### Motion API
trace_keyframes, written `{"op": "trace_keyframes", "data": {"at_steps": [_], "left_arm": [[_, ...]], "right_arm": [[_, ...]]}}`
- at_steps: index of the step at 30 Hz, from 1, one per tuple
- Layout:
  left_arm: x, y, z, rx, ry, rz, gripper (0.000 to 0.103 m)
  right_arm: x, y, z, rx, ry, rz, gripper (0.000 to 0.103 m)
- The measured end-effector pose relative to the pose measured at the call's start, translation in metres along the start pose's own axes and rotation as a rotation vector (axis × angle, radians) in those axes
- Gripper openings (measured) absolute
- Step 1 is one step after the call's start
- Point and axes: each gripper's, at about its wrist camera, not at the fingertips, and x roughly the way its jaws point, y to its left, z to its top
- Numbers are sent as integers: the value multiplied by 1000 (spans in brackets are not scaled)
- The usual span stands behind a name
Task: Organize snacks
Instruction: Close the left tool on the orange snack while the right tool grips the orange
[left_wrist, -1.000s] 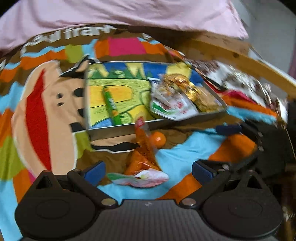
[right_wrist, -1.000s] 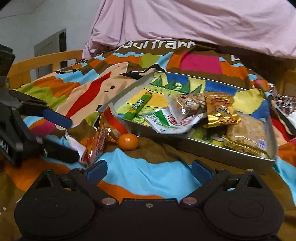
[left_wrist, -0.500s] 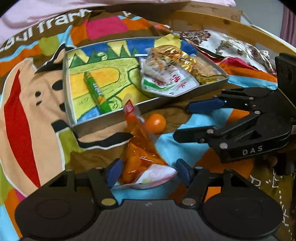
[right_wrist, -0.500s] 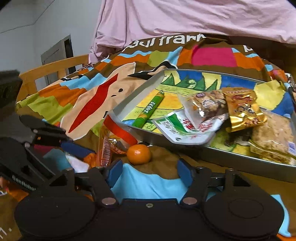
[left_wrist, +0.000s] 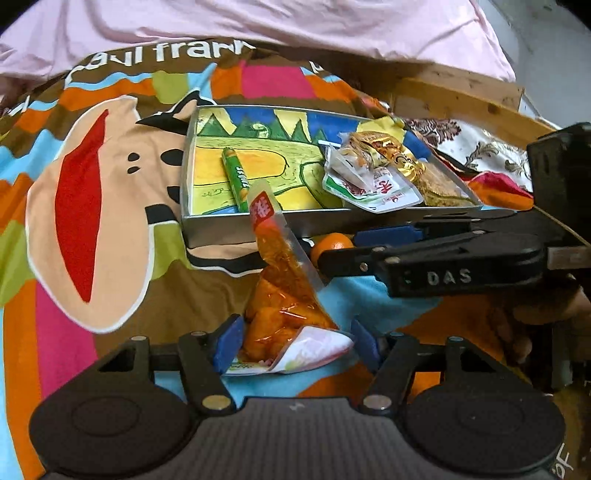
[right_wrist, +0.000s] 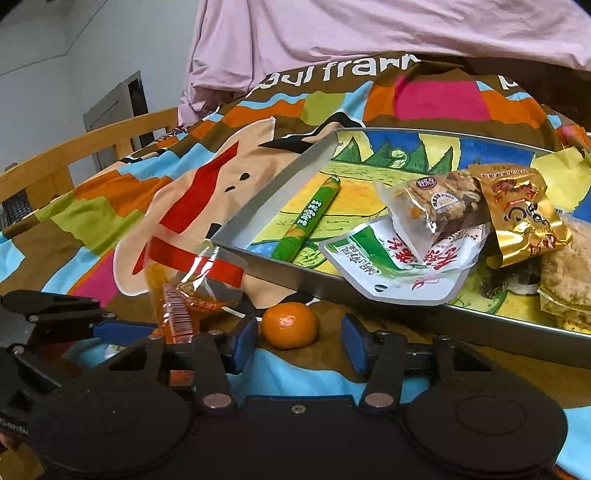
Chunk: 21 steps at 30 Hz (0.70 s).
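An orange snack bag (left_wrist: 284, 295) with a red top lies on the blanket in front of the metal tray (left_wrist: 236, 225). My left gripper (left_wrist: 293, 343) is open, with its jaws either side of the bag's lower end. A small mandarin (right_wrist: 290, 325) sits by the tray's front wall. My right gripper (right_wrist: 299, 341) is open, with its jaws either side of the mandarin, not touching it. The bag also shows in the right wrist view (right_wrist: 184, 295). The tray (right_wrist: 280, 192) holds a green stick snack (right_wrist: 306, 221) and several packets (right_wrist: 443, 236).
A colourful cartoon blanket (left_wrist: 92, 206) covers the bed. A pink duvet (left_wrist: 258, 26) lies beyond the tray. A wooden bed rail (right_wrist: 74, 147) runs along the left, another wooden rail (left_wrist: 461, 96) behind the tray. The right gripper's body (left_wrist: 461, 266) crosses the left wrist view.
Both grippers have moved forward and narrowed. The left now brackets the orange bag's lower end; the right has come up to the mandarin.
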Motion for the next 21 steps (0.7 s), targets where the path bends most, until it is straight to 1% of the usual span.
{"op": "trace_keyframes", "data": {"at_steps": [2, 5, 9, 16, 21], "left_arm": [[-1, -1, -3, 6, -17, 3, 68], [-1, -1, -4, 10, -32, 4, 68], [-2, -4, -7, 20, -47, 13, 68], [-3, -4, -9, 19, -65, 14, 67], [-4, -5, -10, 22, -74, 16, 67]], "right_arm": [[2, 2, -1, -9, 1, -1, 47], [4, 7, -2, -40, 9, 2, 37], [5, 14, -5, -77, 6, -21, 37], [3, 10, -8, -48, -13, -11, 36], [-4, 15, -8, -71, -34, -19, 36]]}}
